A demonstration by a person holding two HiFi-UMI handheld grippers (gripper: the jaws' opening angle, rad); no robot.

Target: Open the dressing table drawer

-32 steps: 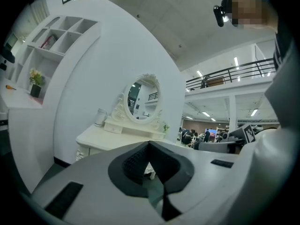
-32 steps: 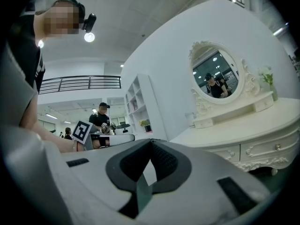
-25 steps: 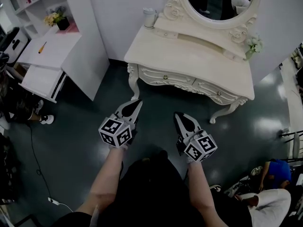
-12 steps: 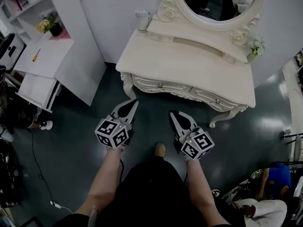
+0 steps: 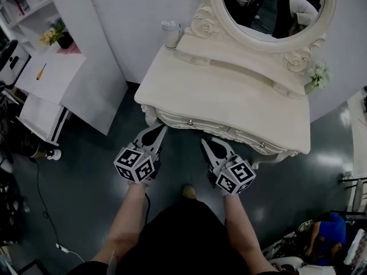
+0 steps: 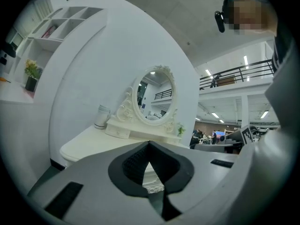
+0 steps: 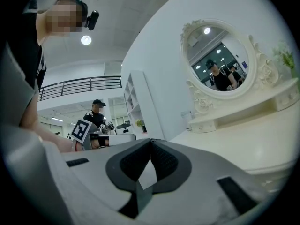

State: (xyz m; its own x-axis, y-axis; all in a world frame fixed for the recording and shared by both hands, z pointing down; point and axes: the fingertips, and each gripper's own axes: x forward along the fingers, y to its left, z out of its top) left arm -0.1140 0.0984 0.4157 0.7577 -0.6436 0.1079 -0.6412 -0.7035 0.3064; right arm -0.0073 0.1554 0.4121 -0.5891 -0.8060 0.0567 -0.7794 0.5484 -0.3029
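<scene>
left tongs (image 5: 161, 128) and right tongs (image 5: 205, 142) closed — empty (touching nothing).

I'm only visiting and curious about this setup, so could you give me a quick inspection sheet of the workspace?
Surface: dressing table top, cream, mostly bare.
Job's things: left drawer and right drawer under the top, both look closed.
Clutter: white cup and small flower pot at the back, by the oval mirror.
Grippers: left gripper and right gripper both shut and empty, short of the drawers.
Cables: black cable on the floor, at left.
Surroundings: white desk with flowers; a person in blue at lower right.
</scene>
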